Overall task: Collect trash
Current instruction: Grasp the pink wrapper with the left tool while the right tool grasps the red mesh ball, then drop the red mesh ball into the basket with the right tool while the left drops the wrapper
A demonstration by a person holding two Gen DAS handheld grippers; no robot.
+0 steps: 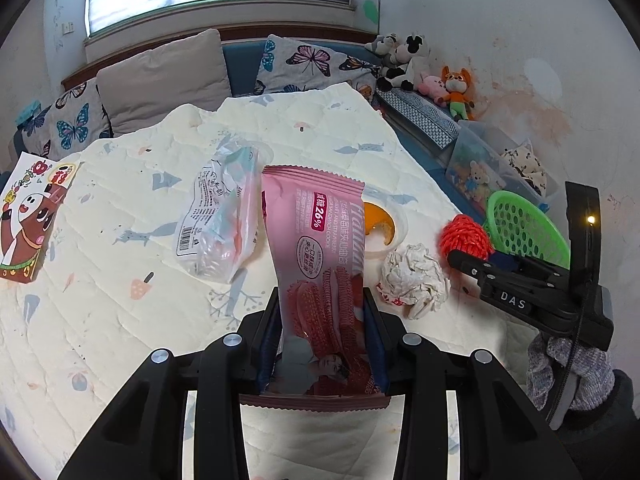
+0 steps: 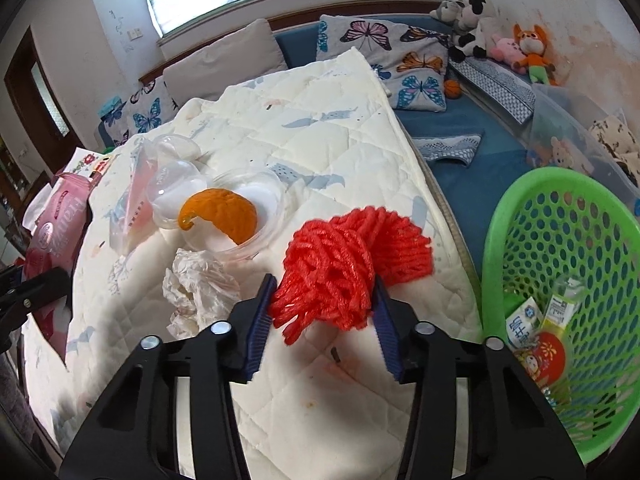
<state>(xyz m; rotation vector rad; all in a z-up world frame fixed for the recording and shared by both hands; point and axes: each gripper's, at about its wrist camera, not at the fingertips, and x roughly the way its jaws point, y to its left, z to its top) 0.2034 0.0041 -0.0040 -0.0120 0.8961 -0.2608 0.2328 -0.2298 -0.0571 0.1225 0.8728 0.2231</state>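
Right now both grippers are loaded above the quilt (image 2: 320,128). Left gripper (image 1: 322,312) is clenched on a pink wrapper (image 1: 320,248), which stands upright between its 2 fingers. Right gripper (image 2: 326,300) grips a red net (image 2: 344,260); just to its right sits the green basket (image 2: 560,216) holding cartons. Ahead and left of the right gripper lie crumpled paper (image 2: 196,284) and an orange peel (image 2: 224,216) in a clear cup (image 2: 268,204).

butterfly pillows (image 1: 308,60) by window | plush toys (image 2: 500,40) in corner | quilted blanket (image 1: 100,300) on bed | picture book (image 1: 32,216) left
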